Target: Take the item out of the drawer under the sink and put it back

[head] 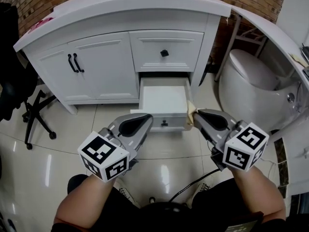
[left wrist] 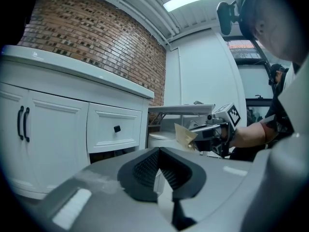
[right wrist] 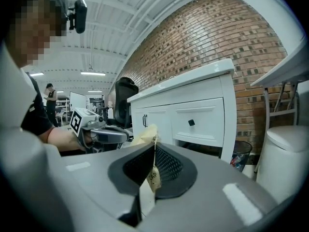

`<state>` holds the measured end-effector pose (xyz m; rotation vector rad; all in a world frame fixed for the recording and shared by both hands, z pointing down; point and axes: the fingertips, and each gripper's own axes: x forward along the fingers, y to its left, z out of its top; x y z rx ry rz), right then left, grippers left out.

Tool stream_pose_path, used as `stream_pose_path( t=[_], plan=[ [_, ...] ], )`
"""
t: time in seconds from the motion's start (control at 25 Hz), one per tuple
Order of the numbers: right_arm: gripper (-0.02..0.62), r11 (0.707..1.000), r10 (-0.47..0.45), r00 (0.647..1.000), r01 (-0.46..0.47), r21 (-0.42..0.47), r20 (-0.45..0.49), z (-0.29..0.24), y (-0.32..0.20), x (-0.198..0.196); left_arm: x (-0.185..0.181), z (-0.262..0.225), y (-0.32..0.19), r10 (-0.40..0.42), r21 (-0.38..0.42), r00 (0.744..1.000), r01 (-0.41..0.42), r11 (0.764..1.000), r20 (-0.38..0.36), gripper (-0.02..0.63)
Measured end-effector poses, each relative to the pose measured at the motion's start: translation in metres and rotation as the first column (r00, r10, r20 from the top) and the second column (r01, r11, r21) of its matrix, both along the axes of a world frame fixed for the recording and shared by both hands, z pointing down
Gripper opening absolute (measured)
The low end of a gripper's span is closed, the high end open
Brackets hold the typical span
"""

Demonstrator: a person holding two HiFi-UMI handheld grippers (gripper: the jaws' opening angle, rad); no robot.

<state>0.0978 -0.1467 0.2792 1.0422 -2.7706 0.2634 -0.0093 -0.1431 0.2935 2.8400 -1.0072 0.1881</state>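
The left tool (head: 145, 122) is closed and empty. The right tool (head: 197, 116) is pinched shut on a thin, crinkled tan paper packet (head: 191, 113), held beside the front corner of the open drawer (head: 164, 99). If the packet is going back in, lift it clear of the smooth white drawer wall and lay it flat before letting go.

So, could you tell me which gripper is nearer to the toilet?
Right. The right gripper, shut on a tan packet, is at the right front corner of the open drawer, toward the toilet; the left gripper is at the drawer's left front, farther away.
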Motion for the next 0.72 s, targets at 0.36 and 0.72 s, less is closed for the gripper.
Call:
stream_pose_path(
  t=[0.36, 0.72],
  plan=[
    [0.009, 0.999, -0.026, 1.000, 0.026, -0.023, -0.013, 0.0090, 0.0049, -0.0070, 0.0009, -0.0017, 0.0002, 0.000, -0.039, 0.998, -0.003, 0.999, -0.070, 0.005],
    [0.009, 0.999, -0.027, 1.000, 0.027, -0.034, -0.007, 0.0109, 0.0047, -0.0082, -0.0019, -0.0015, 0.0007, -0.008, -0.021, 0.999, 0.007, 1.000, -0.042, 0.006]
  ],
)
